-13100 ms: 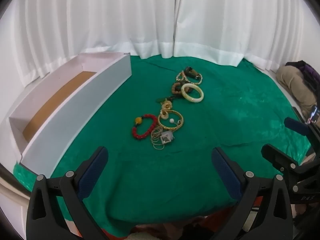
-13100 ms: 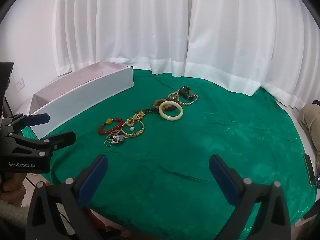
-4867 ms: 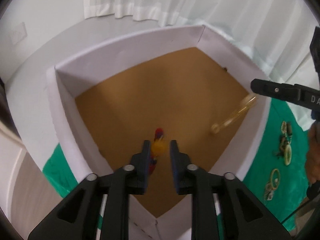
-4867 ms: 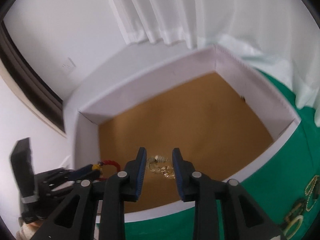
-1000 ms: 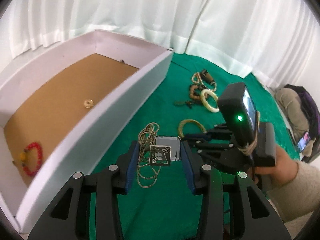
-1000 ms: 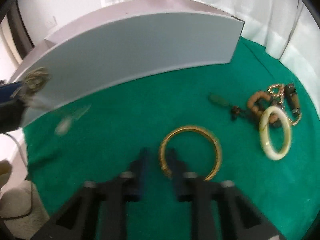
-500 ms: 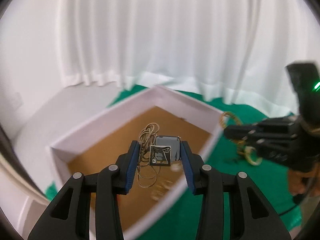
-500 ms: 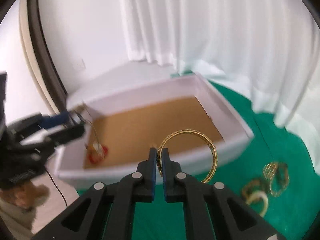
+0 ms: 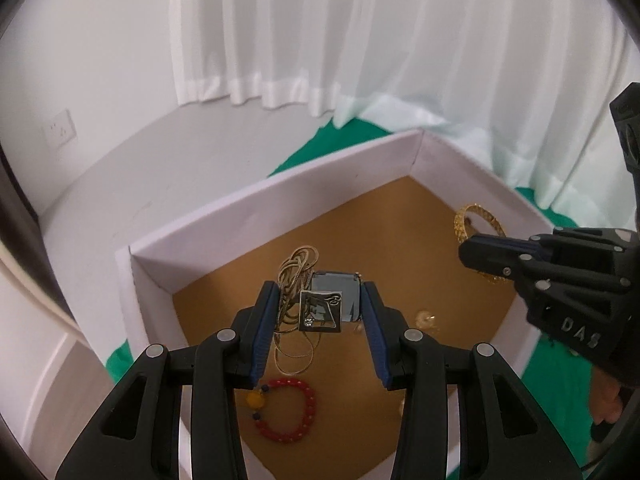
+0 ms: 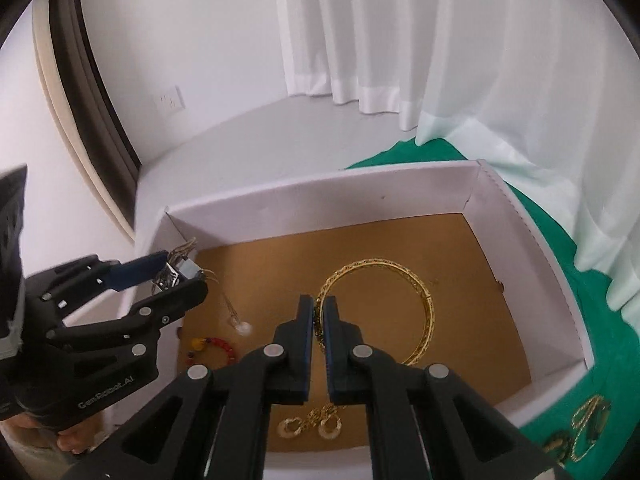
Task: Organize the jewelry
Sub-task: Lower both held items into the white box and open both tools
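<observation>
My left gripper (image 9: 319, 304) is shut on a square grey pendant (image 9: 329, 300) with a looped chain necklace (image 9: 295, 280), held above the brown floor of the white box (image 9: 256, 216). My right gripper (image 10: 318, 312) is shut on a gold bangle (image 10: 420, 300), held over the same box (image 10: 320, 196). In the right wrist view the left gripper (image 10: 176, 276) hangs at the box's left end with the pendant. A red bead bracelet (image 9: 288, 412) and gold earrings (image 10: 312, 428) lie on the box floor.
The box stands on a green cloth (image 10: 568, 280) at the table's edge. More jewelry (image 10: 580, 432) lies on the cloth to the right of the box. White curtains (image 9: 360, 40) hang behind. A wall socket (image 10: 170, 100) is on the wall.
Both grippers have come lower and closer over the box, each still holding its piece. A second ago they were lifting the necklace and the bangle off the green cloth.
</observation>
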A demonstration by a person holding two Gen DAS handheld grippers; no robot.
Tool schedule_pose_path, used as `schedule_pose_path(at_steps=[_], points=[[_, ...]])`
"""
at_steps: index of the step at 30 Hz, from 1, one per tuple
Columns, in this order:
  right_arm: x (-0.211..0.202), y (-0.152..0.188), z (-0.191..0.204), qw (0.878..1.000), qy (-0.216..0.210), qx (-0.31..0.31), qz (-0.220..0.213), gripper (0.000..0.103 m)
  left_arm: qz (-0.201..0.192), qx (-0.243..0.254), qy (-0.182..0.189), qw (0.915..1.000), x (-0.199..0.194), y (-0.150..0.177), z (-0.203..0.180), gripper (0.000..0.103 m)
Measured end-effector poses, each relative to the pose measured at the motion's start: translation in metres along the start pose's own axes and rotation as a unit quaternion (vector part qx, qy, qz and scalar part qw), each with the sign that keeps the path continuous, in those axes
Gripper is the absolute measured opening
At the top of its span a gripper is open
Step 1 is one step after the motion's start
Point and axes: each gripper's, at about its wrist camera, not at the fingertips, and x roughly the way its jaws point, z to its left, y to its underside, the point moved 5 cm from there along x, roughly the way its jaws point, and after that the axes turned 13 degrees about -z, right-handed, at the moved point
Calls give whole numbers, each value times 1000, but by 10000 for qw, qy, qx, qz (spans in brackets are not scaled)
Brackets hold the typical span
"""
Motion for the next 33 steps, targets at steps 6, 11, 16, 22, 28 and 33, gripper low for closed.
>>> schedule_pose_path(at_steps=[6, 11, 16, 22, 28, 33], points=[[32, 4, 1, 9994, 226, -9, 252, 5, 282, -66, -61, 9996, 23, 11, 5, 42], [45, 9, 3, 9991, 169, 143, 373, 9, 407, -38, -135, 9991, 35, 17, 6, 46], [38, 10, -1, 9989, 242, 314, 269, 47, 272, 40, -367, 9989, 31, 15, 8, 71], [16, 12, -16, 9982, 321, 513, 12, 54, 77, 55, -320, 9994, 17, 10, 1, 82], [-19, 23, -35, 9965, 640, 490, -238, 63, -242, 214, -184, 9993, -14, 4, -24, 87], [-66, 46, -58, 9934, 865, 601, -457, 65, -431, 340, 200, 9983, -43, 7, -65, 90]])
